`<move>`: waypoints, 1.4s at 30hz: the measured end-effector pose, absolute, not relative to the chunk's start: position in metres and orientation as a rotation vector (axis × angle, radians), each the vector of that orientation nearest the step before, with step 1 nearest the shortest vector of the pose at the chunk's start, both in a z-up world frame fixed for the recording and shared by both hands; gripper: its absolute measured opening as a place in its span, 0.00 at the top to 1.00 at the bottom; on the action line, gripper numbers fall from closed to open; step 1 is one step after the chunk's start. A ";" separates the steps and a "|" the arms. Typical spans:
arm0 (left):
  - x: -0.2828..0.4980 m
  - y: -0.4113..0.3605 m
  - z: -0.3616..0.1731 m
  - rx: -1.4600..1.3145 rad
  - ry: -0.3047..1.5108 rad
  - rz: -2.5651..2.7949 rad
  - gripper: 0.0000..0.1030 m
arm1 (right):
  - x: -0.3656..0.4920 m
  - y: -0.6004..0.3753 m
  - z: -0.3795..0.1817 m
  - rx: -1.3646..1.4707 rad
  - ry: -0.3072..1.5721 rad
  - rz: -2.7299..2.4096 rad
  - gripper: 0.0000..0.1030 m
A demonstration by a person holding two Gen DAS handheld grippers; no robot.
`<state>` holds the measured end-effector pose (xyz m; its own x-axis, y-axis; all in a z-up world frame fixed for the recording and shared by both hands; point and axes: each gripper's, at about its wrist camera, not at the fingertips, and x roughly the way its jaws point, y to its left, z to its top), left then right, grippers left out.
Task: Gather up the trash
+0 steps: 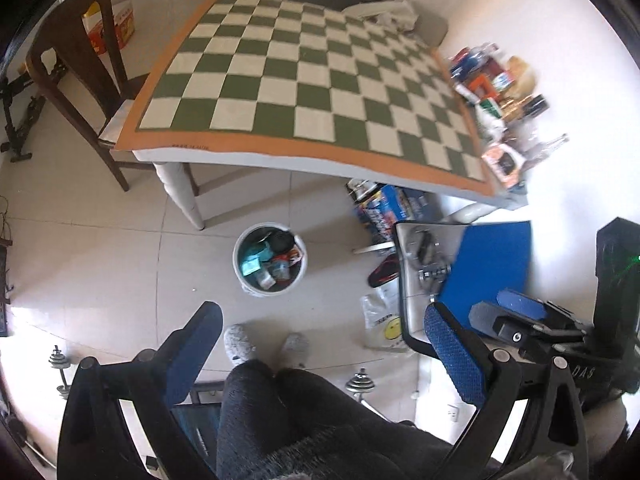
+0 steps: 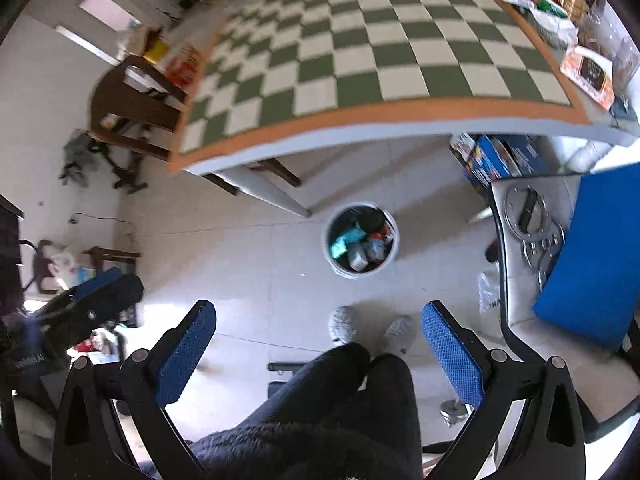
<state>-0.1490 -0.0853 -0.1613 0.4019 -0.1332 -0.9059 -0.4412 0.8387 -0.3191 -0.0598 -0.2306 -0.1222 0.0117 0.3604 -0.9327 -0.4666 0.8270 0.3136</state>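
Note:
A white bin [image 1: 270, 258] full of wrappers and packets stands on the tiled floor in front of the table; it also shows in the right wrist view [image 2: 361, 245]. My left gripper [image 1: 322, 344] is open and empty, held high above the floor and my legs. My right gripper [image 2: 319, 342] is open and empty too, at a similar height. The right gripper's body shows at the right edge of the left wrist view [image 1: 532, 324]. The checkered tablecloth [image 1: 304, 80] carries no loose trash on its squares.
A cluster of boxes and bottles [image 1: 500, 100] lines the table's right edge. A wooden chair [image 1: 80, 72] stands at the left. A stool with metal discs and a blue pad [image 1: 492, 264] stands at the right. Blue boxes [image 1: 388, 208] and a plastic bag [image 1: 384, 324] lie on the floor. Dumbbells [image 1: 60, 364] lie nearby.

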 end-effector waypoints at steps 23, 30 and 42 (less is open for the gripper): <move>-0.194 -0.077 -0.084 -0.551 1.028 0.149 0.00 | -0.097 -0.235 -0.025 -0.054 1.352 0.765 0.00; -0.199 -0.076 -0.084 -0.563 1.033 0.160 0.00 | -0.100 -0.225 -0.024 -0.063 1.355 0.774 0.00; -0.201 -0.089 -0.093 -0.597 1.049 0.162 0.00 | -0.100 -0.225 -0.029 -0.090 1.375 0.777 0.00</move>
<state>-0.2014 -0.0894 -0.0932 0.5034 -0.1517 -0.8507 -0.4010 0.8310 -0.3855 -0.0998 -0.2251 -0.0293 -0.0078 0.4409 -0.8975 -0.5411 0.7529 0.3746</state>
